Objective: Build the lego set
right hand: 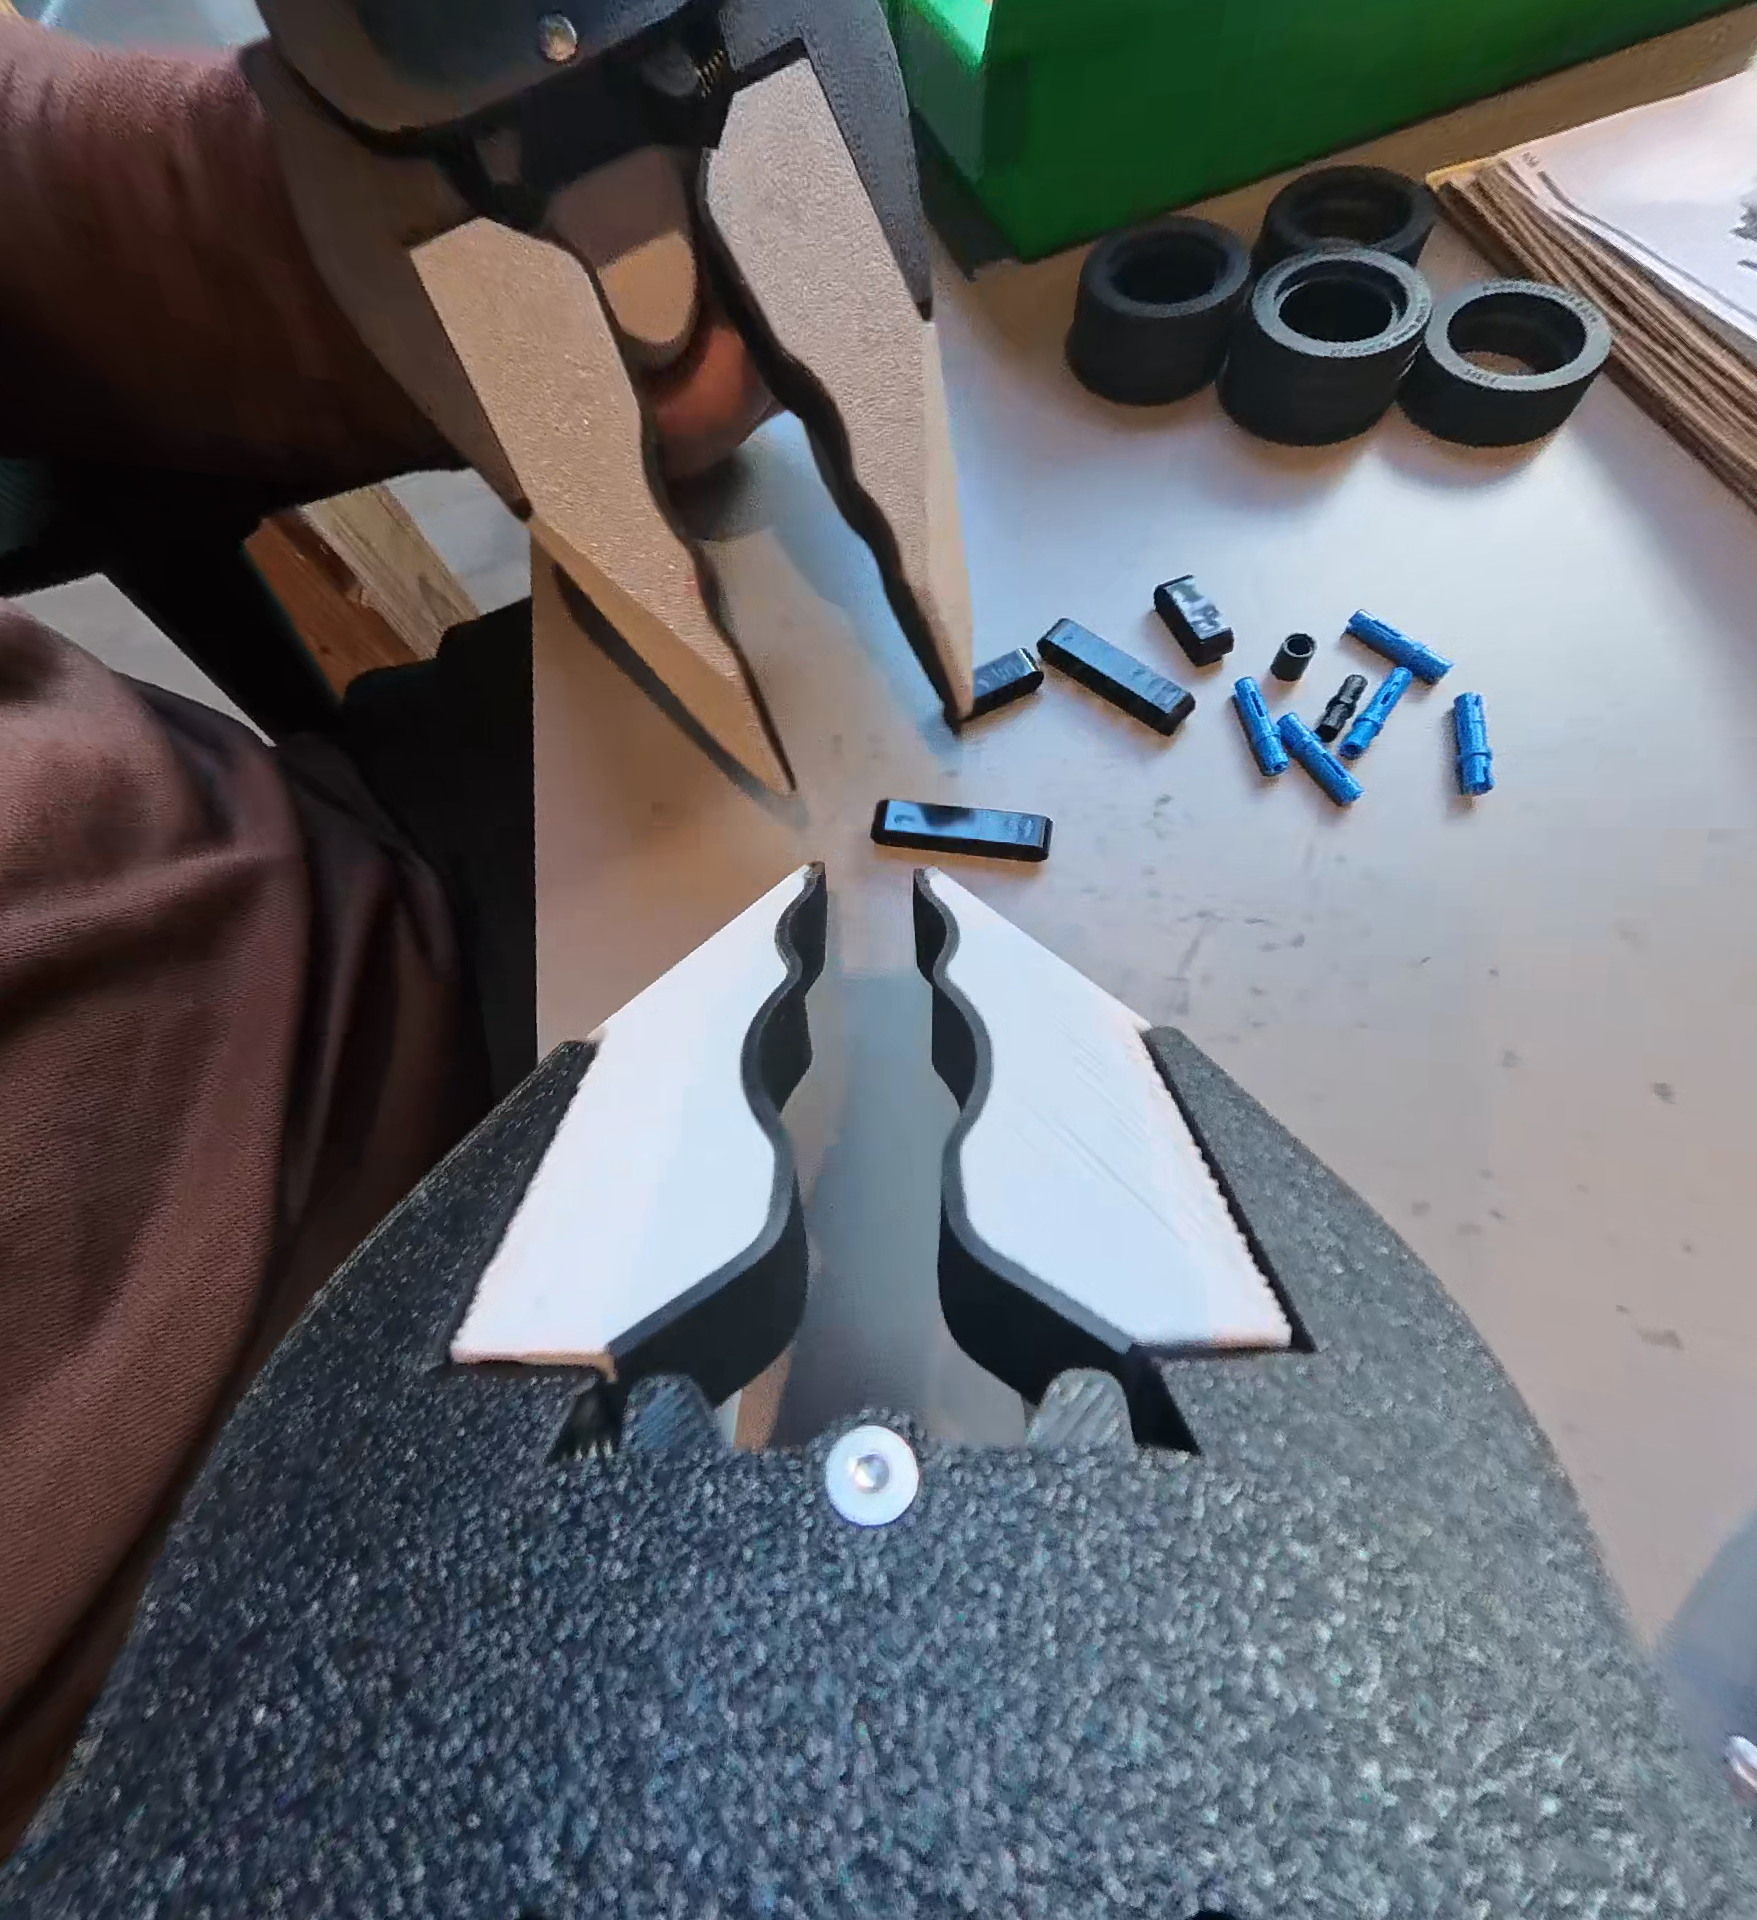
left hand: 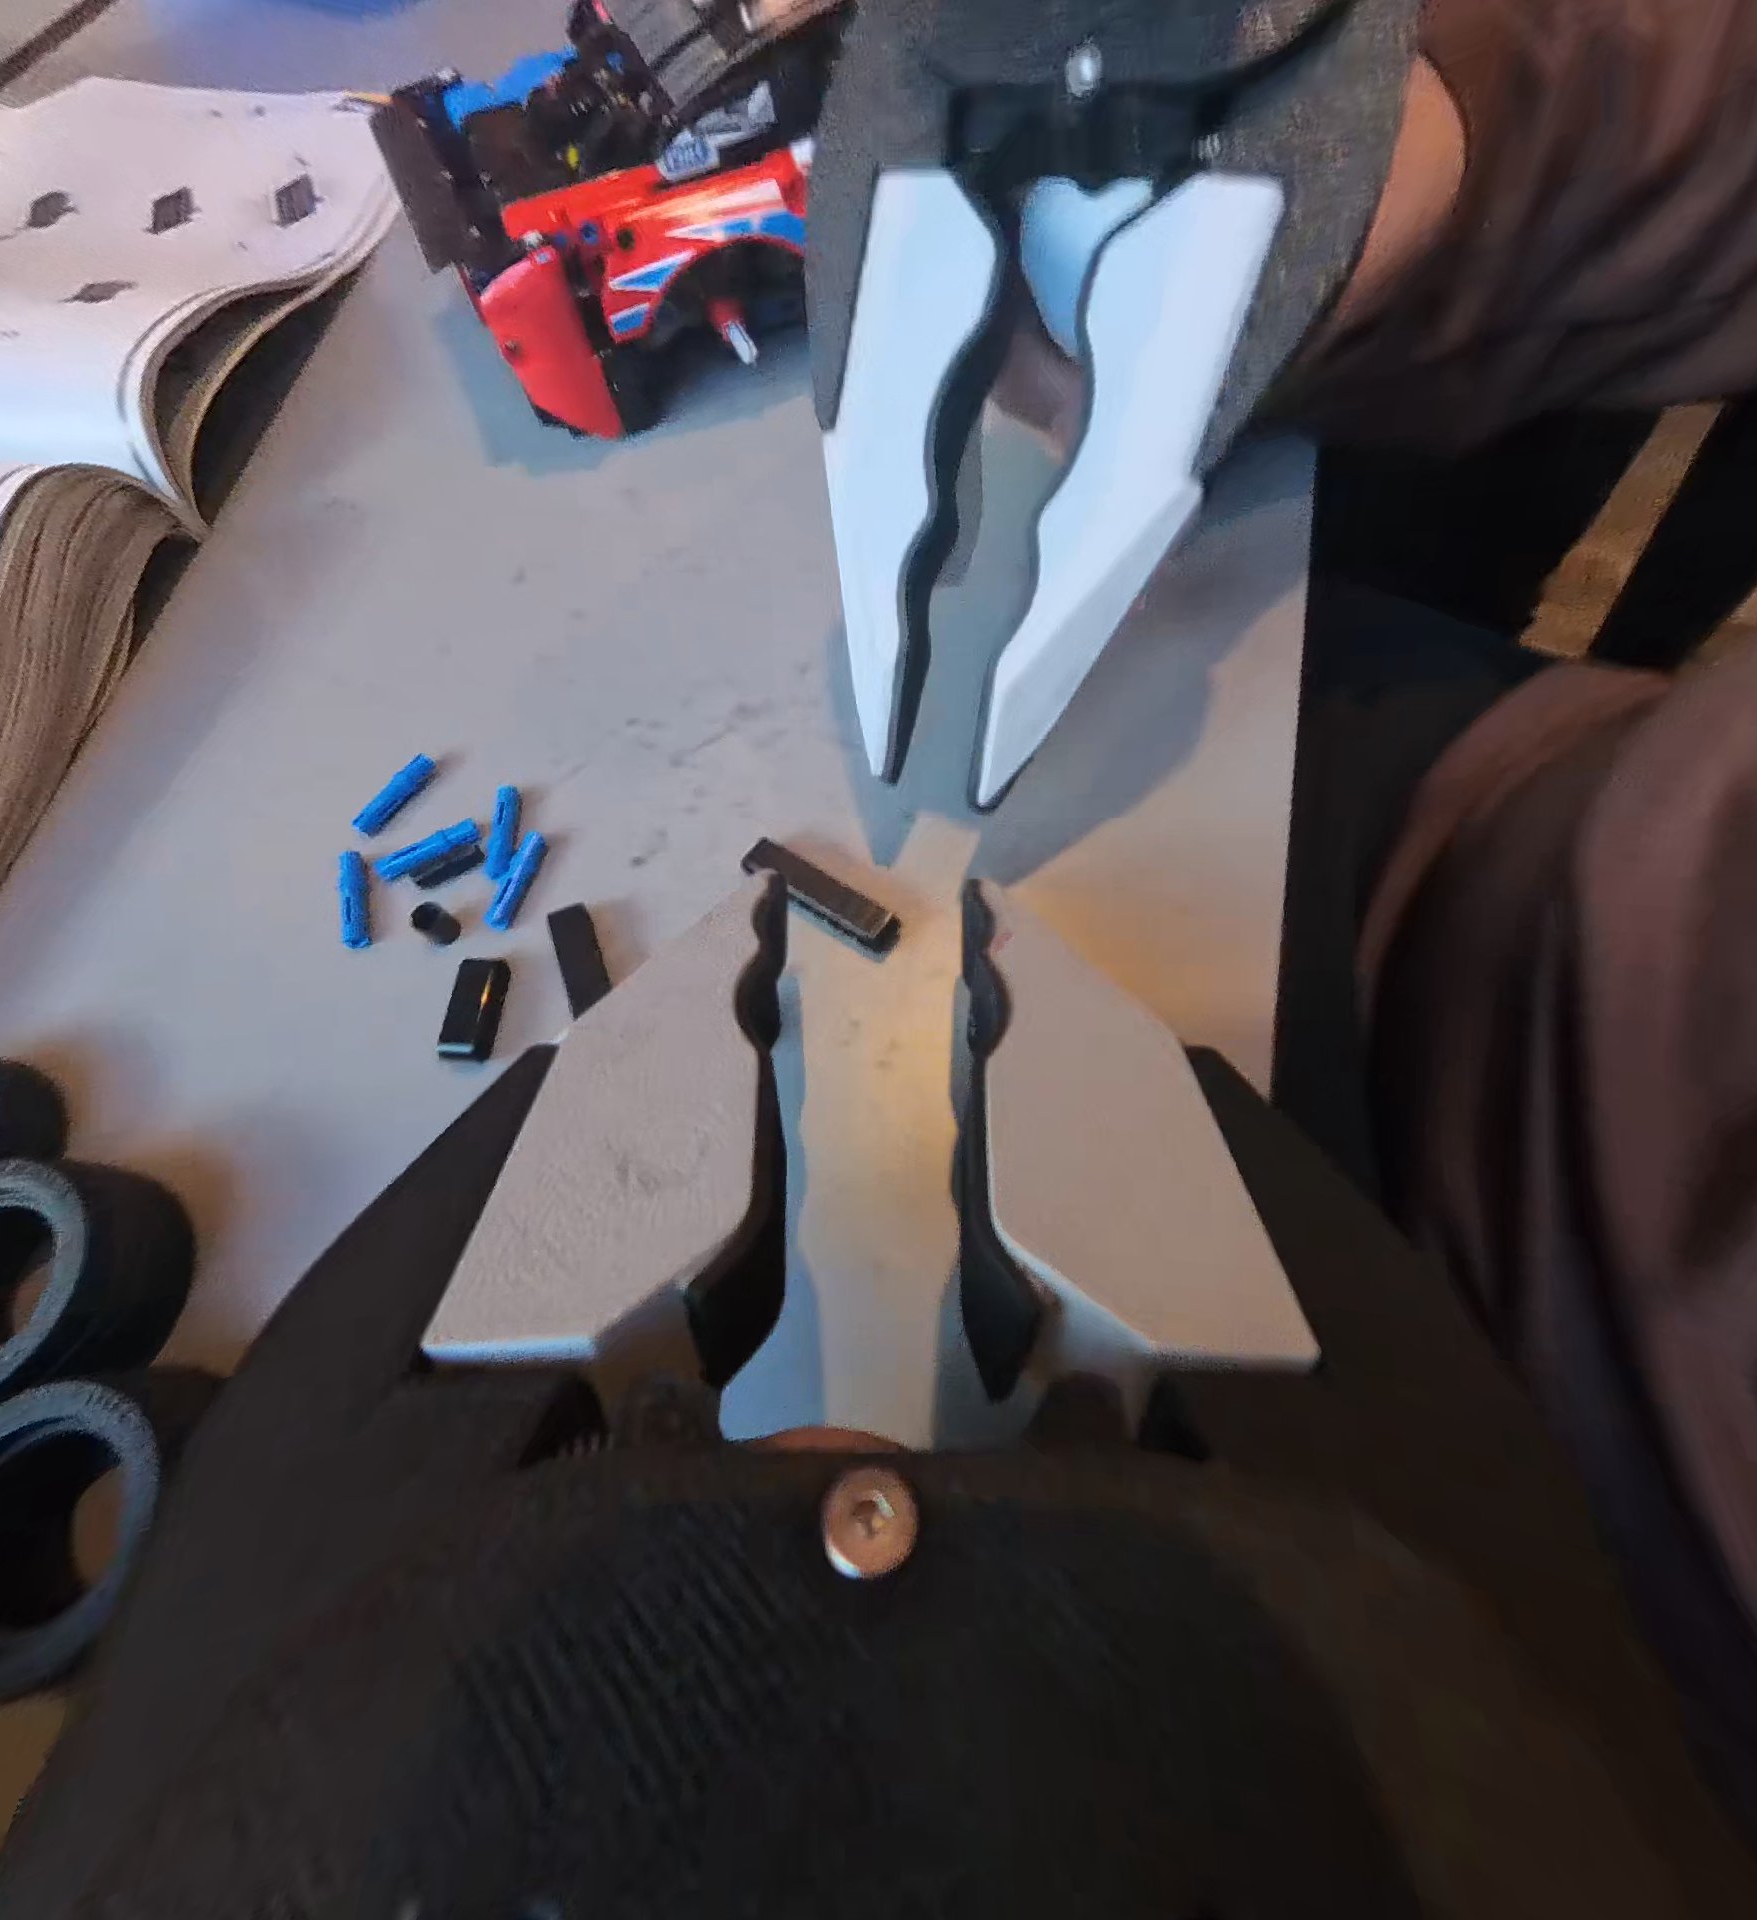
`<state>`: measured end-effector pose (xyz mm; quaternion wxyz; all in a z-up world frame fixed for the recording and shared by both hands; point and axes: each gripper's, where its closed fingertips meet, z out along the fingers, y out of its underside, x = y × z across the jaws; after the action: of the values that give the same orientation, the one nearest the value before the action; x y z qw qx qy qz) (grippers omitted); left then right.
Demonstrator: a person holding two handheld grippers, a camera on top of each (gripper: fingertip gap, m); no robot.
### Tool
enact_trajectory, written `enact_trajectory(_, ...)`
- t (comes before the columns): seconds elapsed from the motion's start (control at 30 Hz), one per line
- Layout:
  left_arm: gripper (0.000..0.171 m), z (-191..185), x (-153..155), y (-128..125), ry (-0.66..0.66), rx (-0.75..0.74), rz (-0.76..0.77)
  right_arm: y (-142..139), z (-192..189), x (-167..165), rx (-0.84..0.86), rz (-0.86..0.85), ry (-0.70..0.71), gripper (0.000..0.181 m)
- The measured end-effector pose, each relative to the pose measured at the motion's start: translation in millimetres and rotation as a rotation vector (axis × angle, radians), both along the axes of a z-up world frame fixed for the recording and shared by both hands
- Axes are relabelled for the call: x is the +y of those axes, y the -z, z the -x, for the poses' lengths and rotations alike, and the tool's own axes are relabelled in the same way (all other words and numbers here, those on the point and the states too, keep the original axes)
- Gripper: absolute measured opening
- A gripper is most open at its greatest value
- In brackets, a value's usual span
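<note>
A flat black beam [left hand: 822, 899] lies on the grey table just past my left gripper's left fingertip. It also shows in the right wrist view [right hand: 962, 831], just beyond my right gripper's right fingertip. My left gripper [left hand: 874, 888] is open and empty, low over the table; in the right wrist view [right hand: 869, 753] it comes in from the top. My right gripper [right hand: 869, 875] is narrowly open and empty, and faces the left one tip to tip [left hand: 941, 790]. Several blue pins [left hand: 438, 852] [right hand: 1362, 707] and a few short black pieces [left hand: 474, 1008] [right hand: 1113, 675] lie beside them.
The red and blue car model [left hand: 635, 239] stands at the back. Black tyres [left hand: 12, 1351] [right hand: 1331, 312], an open instruction booklet [left hand: 74, 312] [right hand: 1684, 260] and a green box [right hand: 1217, 104] ring the work spot. The table edge [left hand: 1300, 727] runs close beside both grippers. The tips of both grippers are at nearly the same place.
</note>
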<state>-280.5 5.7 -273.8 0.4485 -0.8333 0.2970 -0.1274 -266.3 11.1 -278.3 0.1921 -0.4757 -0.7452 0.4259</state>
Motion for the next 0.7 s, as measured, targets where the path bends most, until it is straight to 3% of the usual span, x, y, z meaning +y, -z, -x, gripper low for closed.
enact_trajectory(0.1, 0.036, 10, -7, 12, 0.074, 0.09, 0.065, -1, 1, 1, -0.01, 0.031, 0.006, 0.017)
enact_trajectory(0.17, 0.035, 2, -12, 9, 0.176, 0.021, 0.124, -1, 1, 2, -0.011, 0.038, 0.005, 0.017)
enact_trajectory(0.23, 0.044, 1, -8, 8, 0.213, 0.008, 0.163, -2, 1, 1, -0.006, 0.041, 0.005, 0.016)
enact_trajectory(0.4, 0.056, 9, 9, 20, 0.297, 0.176, 0.205, -3, 1, 3, 0.009, 0.029, 0.021, 0.017)
enact_trajectory(0.57, 0.053, 2, 16, 27, 0.391, 0.182, 0.266, -2, 1, 2, -0.003, 0.029, 0.014, 0.017)
enact_trajectory(0.7, 0.039, 5, 21, 27, 0.384, 0.176, 0.246, -4, 1, 3, -0.01, 0.069, 0.014, 0.017)
